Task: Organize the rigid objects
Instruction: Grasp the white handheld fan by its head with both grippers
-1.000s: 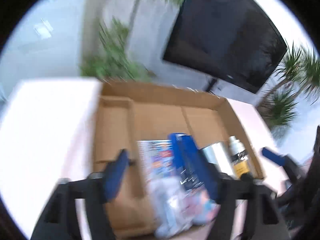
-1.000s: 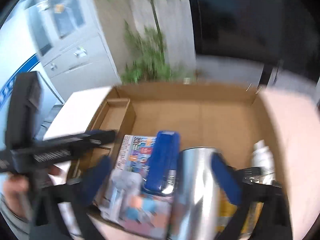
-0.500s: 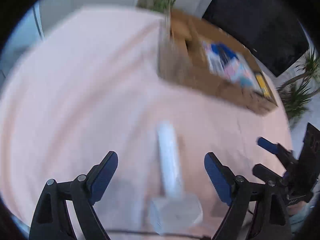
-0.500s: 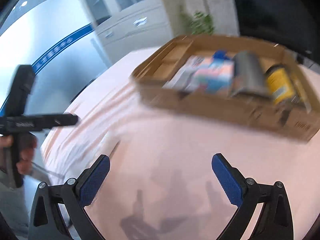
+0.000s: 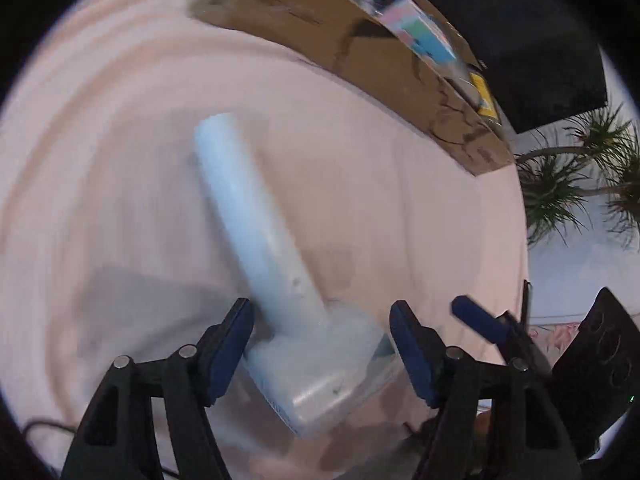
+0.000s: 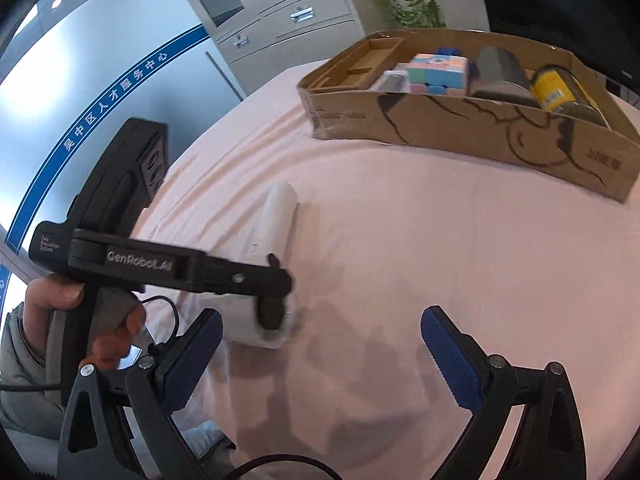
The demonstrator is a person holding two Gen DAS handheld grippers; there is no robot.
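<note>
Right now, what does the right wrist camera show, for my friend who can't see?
The left gripper reaches over a white T-shaped tool on a pink cloth. The right gripper hangs open and empty. Behind sits a cardboard tray of things.

Open pink tablecloth [image 6: 420,260] ahead, white handled tool [image 6: 276,220] lying left, cardboard tray [image 6: 460,132] blocking far edge

A table [image 6: 420,264] draped in a creased pink cloth is carrying two things: a white hammer-shaped tool [image 5: 264,248] is lying near its near edge, and a shallow cardboard box [image 6: 460,128] is sitting toward its far edge.
</note>
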